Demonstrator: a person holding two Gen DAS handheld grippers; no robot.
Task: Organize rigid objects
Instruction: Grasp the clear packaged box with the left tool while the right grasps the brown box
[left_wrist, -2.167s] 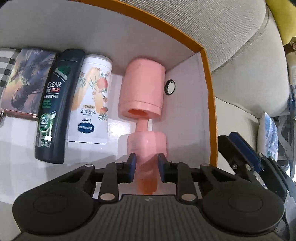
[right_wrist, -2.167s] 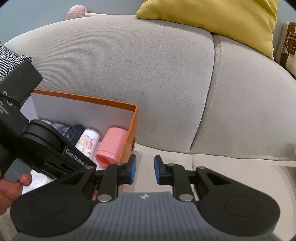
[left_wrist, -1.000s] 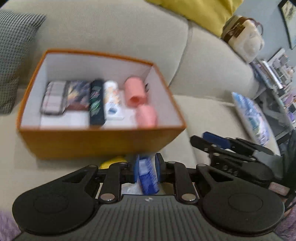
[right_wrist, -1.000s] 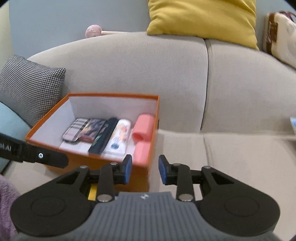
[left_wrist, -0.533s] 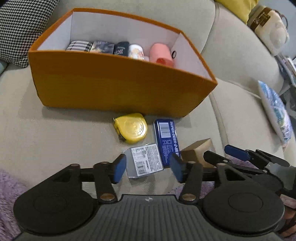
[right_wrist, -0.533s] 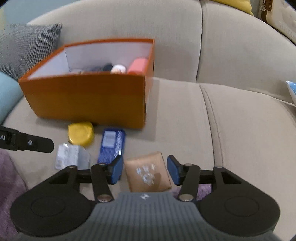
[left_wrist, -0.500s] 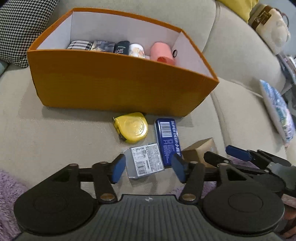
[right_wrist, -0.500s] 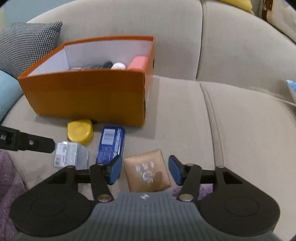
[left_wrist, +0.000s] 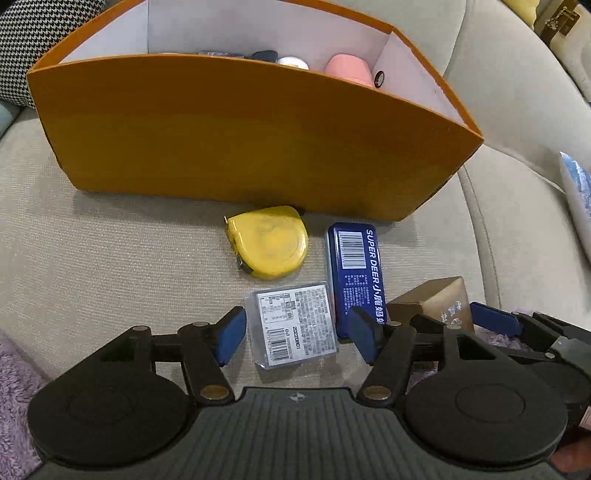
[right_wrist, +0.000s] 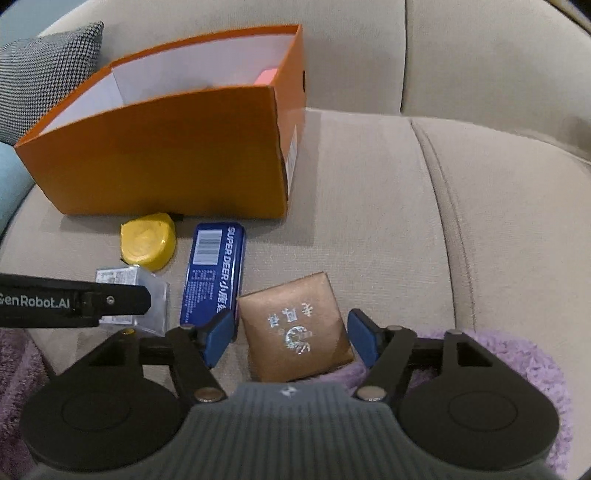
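An orange box (left_wrist: 236, 140) stands on the sofa seat with a pink item (left_wrist: 347, 70) and bottles inside. In front of it lie a yellow tape measure (left_wrist: 269, 242), a blue tin (left_wrist: 356, 273), a clear labelled case (left_wrist: 295, 325) and a brown box (right_wrist: 295, 325). My left gripper (left_wrist: 297, 338) is open just above the clear case, one pad to each side, not touching. The jaws of my right gripper (right_wrist: 291, 336) are opening, with the brown box between them and clear of both pads.
A houndstooth cushion (right_wrist: 44, 70) leans left of the orange box (right_wrist: 166, 155). Purple fluffy fabric (right_wrist: 517, 354) covers the seat's near edge. The sofa back rises behind, and a seam splits the seat on the right. The left gripper's finger (right_wrist: 74, 301) crosses the right wrist view.
The left gripper left the pink item in the box and came out. Both grippers sank toward the seat and opened, the left over the clear case, the right over the brown box.
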